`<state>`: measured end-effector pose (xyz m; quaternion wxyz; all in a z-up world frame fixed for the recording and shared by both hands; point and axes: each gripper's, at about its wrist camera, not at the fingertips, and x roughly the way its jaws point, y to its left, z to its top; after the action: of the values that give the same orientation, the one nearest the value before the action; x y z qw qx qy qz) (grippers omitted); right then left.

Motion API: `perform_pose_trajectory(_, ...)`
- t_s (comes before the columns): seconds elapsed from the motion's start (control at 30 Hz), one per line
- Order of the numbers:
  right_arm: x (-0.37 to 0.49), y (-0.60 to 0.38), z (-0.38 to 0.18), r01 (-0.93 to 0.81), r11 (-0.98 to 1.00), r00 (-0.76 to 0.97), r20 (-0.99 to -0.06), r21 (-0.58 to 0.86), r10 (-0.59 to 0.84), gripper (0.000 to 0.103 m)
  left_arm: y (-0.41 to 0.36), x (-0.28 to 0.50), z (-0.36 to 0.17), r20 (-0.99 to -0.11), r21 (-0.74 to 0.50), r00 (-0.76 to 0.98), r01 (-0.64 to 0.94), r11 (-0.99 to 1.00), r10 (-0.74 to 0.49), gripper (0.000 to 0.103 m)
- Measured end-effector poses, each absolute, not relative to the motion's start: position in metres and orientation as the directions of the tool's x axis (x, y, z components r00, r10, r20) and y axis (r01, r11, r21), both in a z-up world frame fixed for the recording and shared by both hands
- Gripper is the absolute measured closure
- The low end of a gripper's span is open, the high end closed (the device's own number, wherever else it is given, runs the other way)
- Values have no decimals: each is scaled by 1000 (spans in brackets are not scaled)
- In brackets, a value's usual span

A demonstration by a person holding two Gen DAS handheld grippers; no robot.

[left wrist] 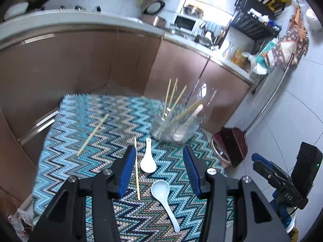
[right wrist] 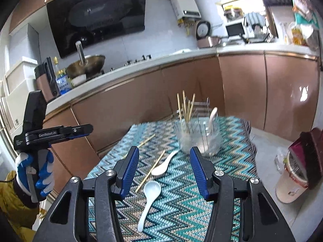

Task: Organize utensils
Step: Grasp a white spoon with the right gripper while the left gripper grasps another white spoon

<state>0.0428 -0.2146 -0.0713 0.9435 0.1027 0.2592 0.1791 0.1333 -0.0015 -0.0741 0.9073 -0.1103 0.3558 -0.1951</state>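
While both the left tool [left wrist: 159,162] and right tool [right wrist: 164,164] hang spread and empty over the surface [left wrist: 84,125], the nearest pale spoon [right wrist: 150,197] lying there looks light, rigid, slick and chippable, best pinched mid-handle.

A table covered by a zigzag-patterned cloth [left wrist: 97,133] in blue, teal and beige carries everything. At its far edge stands a clear glass holder [left wrist: 173,127] with chopsticks and a spoon upright inside. On the cloth lie two loose chopsticks [left wrist: 137,169] [left wrist: 92,135], a white spoon [left wrist: 148,159] and a pale blue spoon [left wrist: 164,197].
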Motion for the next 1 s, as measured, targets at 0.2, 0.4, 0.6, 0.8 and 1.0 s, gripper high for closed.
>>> perform_pose_trajectory(0.2,72,-213,-112,-299,894,727,-527,335,440,55,-21,176,-117,-690,-363,557,286,887,-462,57)
perform_pose_trajectory(0.4,104,-197,-158,-311,883,633,-616,353,469,55,-42,227,-162,-760,-403,426,283,870,-491,57)
perform_pose_trajectory(0.6,131,-181,-192,-349,861,539,-673,370,508,56,-60,273,-199,-811,-407,328,280,869,-485,57)
perform_pose_trajectory(0.8,150,-180,-216,-346,855,489,-704,385,515,56,-74,307,-220,-833,-407,275,281,869,-479,58)
perform_pose_trajectory(1.0,163,-181,-228,-352,846,462,-712,400,529,57,-89,323,-236,-861,-383,226,298,874,-455,62)
